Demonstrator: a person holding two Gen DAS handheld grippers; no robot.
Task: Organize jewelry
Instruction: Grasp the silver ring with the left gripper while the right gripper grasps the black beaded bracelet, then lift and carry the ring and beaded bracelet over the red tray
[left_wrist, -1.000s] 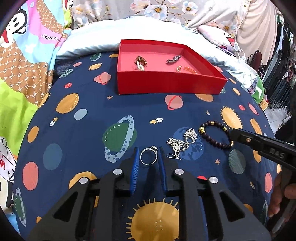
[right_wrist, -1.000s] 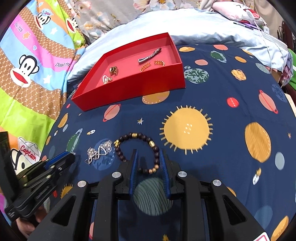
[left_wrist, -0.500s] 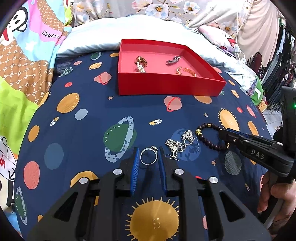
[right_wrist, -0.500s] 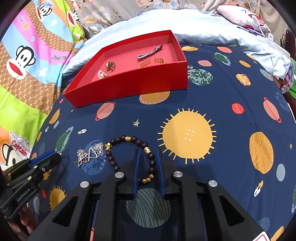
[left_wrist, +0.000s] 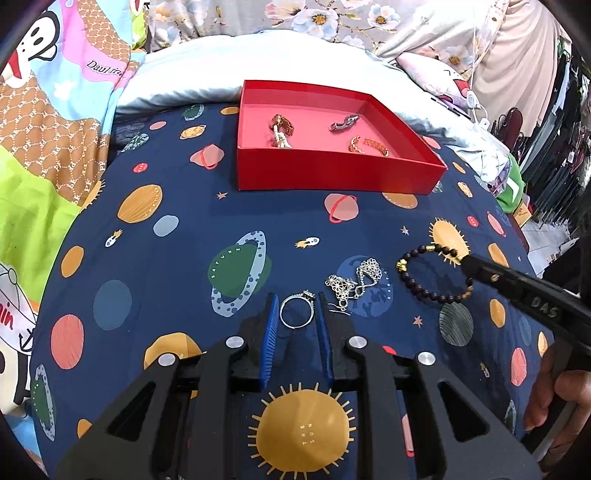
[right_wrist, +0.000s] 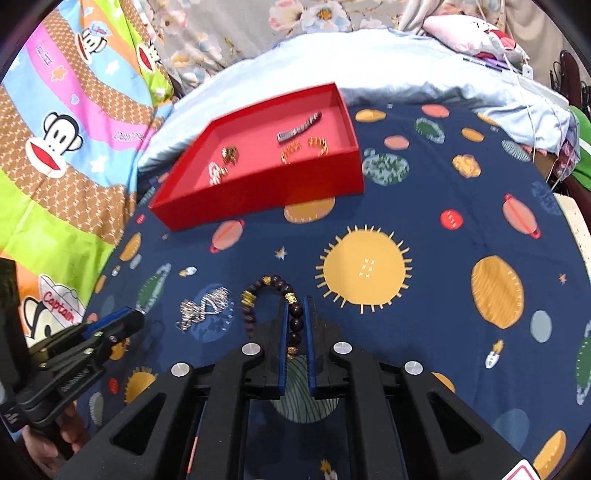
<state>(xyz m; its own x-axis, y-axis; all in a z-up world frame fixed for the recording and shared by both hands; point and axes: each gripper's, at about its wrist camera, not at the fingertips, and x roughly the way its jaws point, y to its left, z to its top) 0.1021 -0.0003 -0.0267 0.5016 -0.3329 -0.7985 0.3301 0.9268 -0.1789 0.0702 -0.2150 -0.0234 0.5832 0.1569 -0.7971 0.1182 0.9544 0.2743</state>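
Observation:
A silver ring (left_wrist: 297, 312) lies on the space-print sheet between the pads of my left gripper (left_wrist: 296, 300), which stand close on either side of it. My right gripper (right_wrist: 297, 300) is shut on a dark bead bracelet (right_wrist: 275, 284) with gold beads, and its loop hangs out to the left. The bracelet also shows in the left wrist view (left_wrist: 430, 273). A silver chain (left_wrist: 352, 282) lies between ring and bracelet. A red tray (left_wrist: 332, 177) at the back holds several small pieces.
The navy planet-print sheet (right_wrist: 461, 229) covers a rounded surface. A pale blue pillow (left_wrist: 258, 62) lies behind the tray. A monkey-print blanket (right_wrist: 66, 122) is at the left. Clothes and cables are at the far right edge.
My right gripper has closed on the bracelet's right side and drawn it up into a narrower loop. My left gripper has stayed around the ring, its pads slightly closer.

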